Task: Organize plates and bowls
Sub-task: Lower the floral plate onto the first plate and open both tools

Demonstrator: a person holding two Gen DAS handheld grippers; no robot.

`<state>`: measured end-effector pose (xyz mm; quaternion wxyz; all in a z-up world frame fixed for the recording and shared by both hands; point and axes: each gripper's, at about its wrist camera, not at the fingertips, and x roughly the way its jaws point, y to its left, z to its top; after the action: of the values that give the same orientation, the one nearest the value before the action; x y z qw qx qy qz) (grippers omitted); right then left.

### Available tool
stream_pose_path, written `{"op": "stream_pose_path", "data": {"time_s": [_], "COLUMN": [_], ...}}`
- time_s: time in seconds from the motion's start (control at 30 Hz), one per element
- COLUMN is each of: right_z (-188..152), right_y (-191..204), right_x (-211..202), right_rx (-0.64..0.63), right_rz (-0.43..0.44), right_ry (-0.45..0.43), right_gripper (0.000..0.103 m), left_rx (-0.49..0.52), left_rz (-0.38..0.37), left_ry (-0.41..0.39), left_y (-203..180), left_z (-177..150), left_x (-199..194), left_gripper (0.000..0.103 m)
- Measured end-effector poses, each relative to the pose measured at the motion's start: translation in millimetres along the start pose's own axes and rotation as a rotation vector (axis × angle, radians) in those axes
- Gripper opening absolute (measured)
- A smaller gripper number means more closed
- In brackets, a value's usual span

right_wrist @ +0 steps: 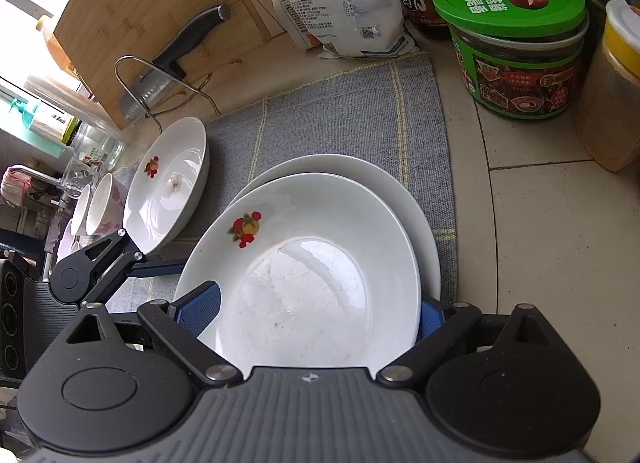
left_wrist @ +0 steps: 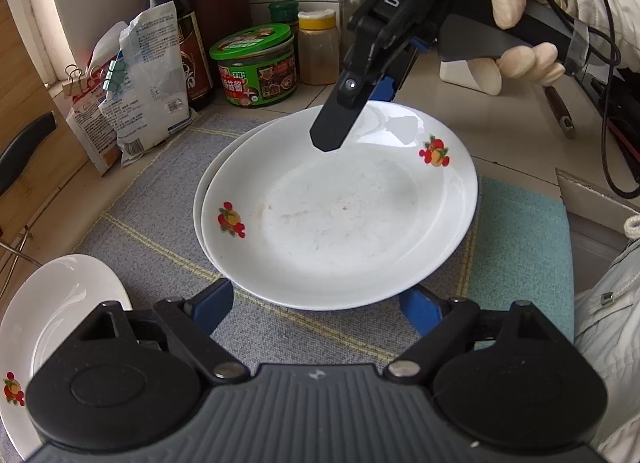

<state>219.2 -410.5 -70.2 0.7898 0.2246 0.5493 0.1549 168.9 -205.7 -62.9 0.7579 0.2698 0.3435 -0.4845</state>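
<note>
The left gripper (left_wrist: 320,303) stood spread at the near rim of the top plate (left_wrist: 340,207), stacked on another plate (right_wrist: 400,191) on the grey mat (left_wrist: 168,191). The right gripper (right_wrist: 320,311) straddled its far rim, jaws wide, not pinching. A third plate (right_wrist: 168,183) lay left.

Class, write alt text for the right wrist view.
A white fruit-print plate sits stacked on another plate on a grey mat, between the open right gripper fingers. A third plate lies left, a green-lidded jar right.
</note>
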Motion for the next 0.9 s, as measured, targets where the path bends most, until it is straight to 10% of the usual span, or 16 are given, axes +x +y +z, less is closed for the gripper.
{"op": "stream_pose_path", "data": {"time_s": [0.9], "right_z": [-16], "right_y": [43], "right_x": [-6], "right_rx": [0.017], "right_rz": [-0.297], "right_ry": [-0.051], "right_gripper": [0.103], "left_rx": [-0.05], "left_rz": [-0.008], "left_ry": [-0.076], "left_y": [16], "left_z": [-25], "left_x": [-23], "left_gripper": [0.091]}}
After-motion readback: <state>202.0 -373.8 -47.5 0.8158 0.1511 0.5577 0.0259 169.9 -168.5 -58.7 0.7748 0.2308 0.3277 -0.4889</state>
